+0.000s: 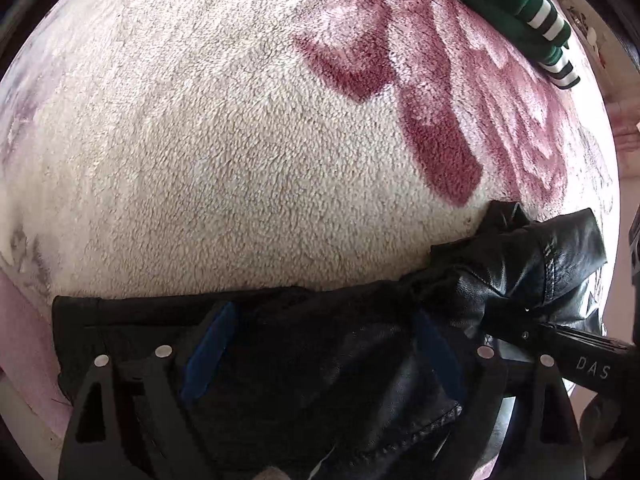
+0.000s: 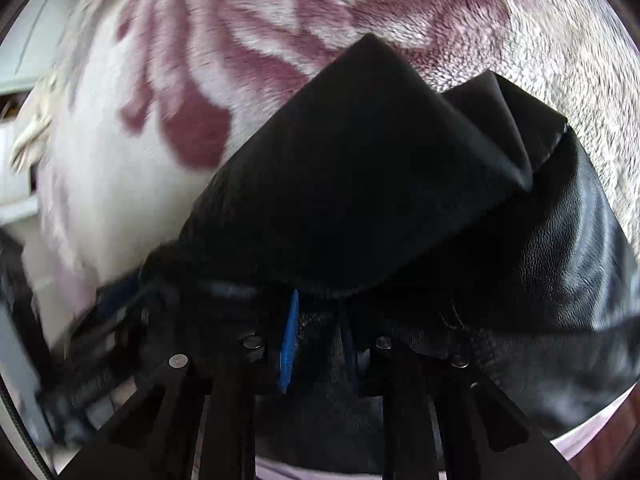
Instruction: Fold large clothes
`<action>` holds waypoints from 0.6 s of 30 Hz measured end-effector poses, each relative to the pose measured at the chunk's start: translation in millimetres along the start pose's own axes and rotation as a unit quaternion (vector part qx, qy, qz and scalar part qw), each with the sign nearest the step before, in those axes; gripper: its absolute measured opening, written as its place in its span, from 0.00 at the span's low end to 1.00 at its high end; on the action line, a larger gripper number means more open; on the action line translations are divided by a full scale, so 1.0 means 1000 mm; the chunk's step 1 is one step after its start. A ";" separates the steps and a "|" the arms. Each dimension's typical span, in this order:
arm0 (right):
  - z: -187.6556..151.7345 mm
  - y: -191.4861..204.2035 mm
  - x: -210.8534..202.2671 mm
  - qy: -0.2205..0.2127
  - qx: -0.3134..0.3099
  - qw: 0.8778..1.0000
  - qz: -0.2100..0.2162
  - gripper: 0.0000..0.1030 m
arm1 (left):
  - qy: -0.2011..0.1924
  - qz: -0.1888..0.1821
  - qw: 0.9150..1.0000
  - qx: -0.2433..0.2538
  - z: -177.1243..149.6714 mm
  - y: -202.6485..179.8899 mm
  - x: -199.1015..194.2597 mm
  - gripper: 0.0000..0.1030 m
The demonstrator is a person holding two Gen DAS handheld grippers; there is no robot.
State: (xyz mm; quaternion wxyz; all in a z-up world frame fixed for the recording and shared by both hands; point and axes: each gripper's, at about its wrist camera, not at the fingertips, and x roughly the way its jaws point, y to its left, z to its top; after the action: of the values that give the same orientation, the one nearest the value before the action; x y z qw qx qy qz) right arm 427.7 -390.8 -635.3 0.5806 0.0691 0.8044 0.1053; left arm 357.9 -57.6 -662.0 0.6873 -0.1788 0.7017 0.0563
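A black leather garment (image 1: 320,360) lies at the near edge of a fleece blanket (image 1: 240,160). My left gripper (image 1: 324,344) is open, its blue-padded fingers (image 1: 212,348) spread wide over the garment. The right gripper's black body (image 1: 572,352) shows at the right, by a bunched leather fold (image 1: 540,264). In the right wrist view my right gripper (image 2: 316,340) is shut on the leather garment (image 2: 380,200). Its blue pad (image 2: 289,344) presses the fabric, which rises in a raised fold ahead.
The blanket (image 2: 160,80) is cream with large dark pink flowers. A green garment with white stripes (image 1: 520,4) lies at its far right edge. White furniture (image 2: 16,60) stands at the left in the right wrist view.
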 end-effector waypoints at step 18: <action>-0.167 -0.243 -0.053 -0.146 0.211 0.940 0.226 0.79 | 0.029 0.002 0.999 0.039 -0.024 -0.044 0.015 0.96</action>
State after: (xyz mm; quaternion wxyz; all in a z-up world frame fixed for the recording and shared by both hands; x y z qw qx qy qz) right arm 288.2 -653.3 -596.7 0.6244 0.3846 0.6780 0.0503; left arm 349.6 -108.8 -668.5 0.6731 -0.1519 0.7233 0.0249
